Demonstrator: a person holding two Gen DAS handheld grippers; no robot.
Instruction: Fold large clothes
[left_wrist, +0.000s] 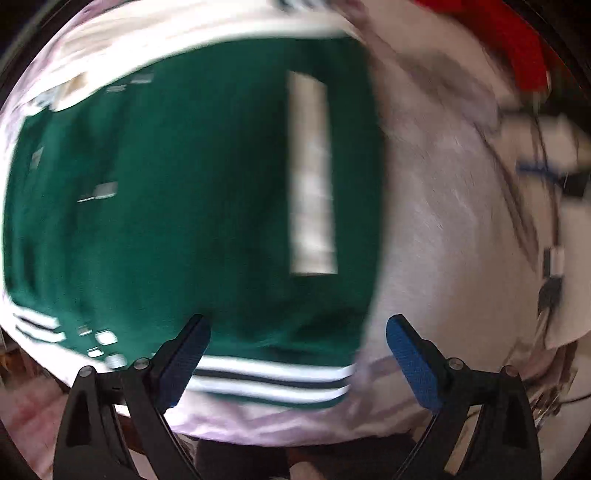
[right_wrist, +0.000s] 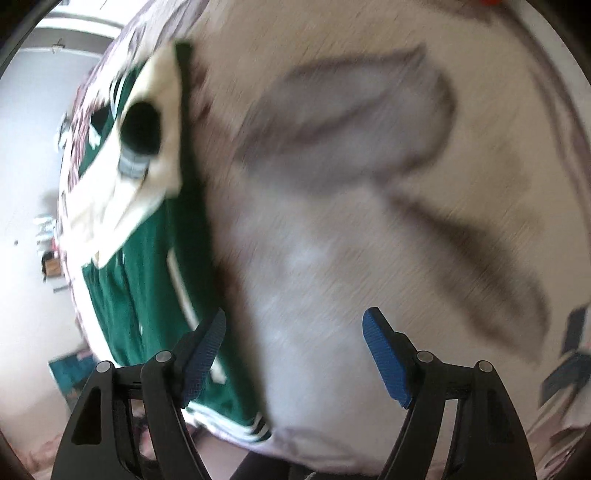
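left claw (left_wrist: 297, 339) wide, over jacket (left_wrist: 184, 203) hem | right claw (right_wrist: 293, 336) wide

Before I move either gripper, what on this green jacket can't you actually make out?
- Pale patch on the green jacket, left wrist view: motion blur makes any lettering unreadable.
- Jacket hem, left view: partly hidden behind the left gripper fingers.
- Cream sleeve, right wrist view: blurred, far end cut off.
- Right gripper: open, over the bedsheet.

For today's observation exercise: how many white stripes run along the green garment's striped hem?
2: both cross the hem of the green garment, one above the other, near the left gripper. Blur may hide more.
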